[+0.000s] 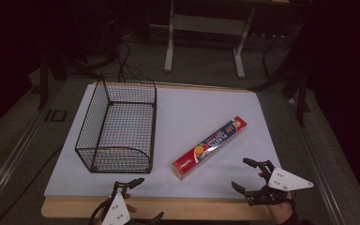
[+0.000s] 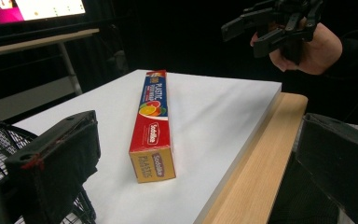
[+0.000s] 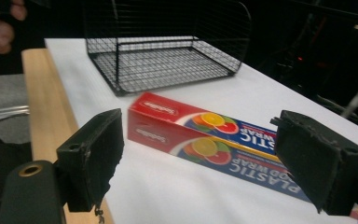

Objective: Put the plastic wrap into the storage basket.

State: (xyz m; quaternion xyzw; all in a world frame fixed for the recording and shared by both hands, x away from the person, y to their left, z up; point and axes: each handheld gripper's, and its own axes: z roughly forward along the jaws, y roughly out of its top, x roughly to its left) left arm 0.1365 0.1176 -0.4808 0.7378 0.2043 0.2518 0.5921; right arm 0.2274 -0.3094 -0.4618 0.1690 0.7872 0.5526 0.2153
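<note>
High view: a long, narrow red and blue cardboard box of plastic wrap (image 1: pixel 210 147) lies flat on the white-topped table (image 1: pixel 192 108), right of centre in the frame. Its long axis runs diagonally, one end toward the lower left, the other toward the upper right. An empty black wire mesh basket (image 1: pixel 117 125) stands left of it, apart from the box. The left gripper (image 1: pixel 138 199) sits at the bottom edge, left of centre, fingers apart and empty. The right gripper (image 1: pixel 243 174) is at the lower right, just off the box's lower end, fingers spread with nothing between them.

Left gripper view: the box (image 2: pixel 152 126) lies in the middle of the frame, long axis running away from the camera, its yellowish end flap nearest. The gripper's own black fingers (image 2: pixel 56 163) stand wide at the bottom corners. The right gripper (image 2: pixel 247 35), held in a hand, hovers at the upper right.

Right gripper view: the box (image 3: pixel 200 137) lies crosswise between and beyond the open fingers (image 3: pixel 95 154), untouched. The basket (image 3: pixel 168 51) stands behind it at the top.
</note>
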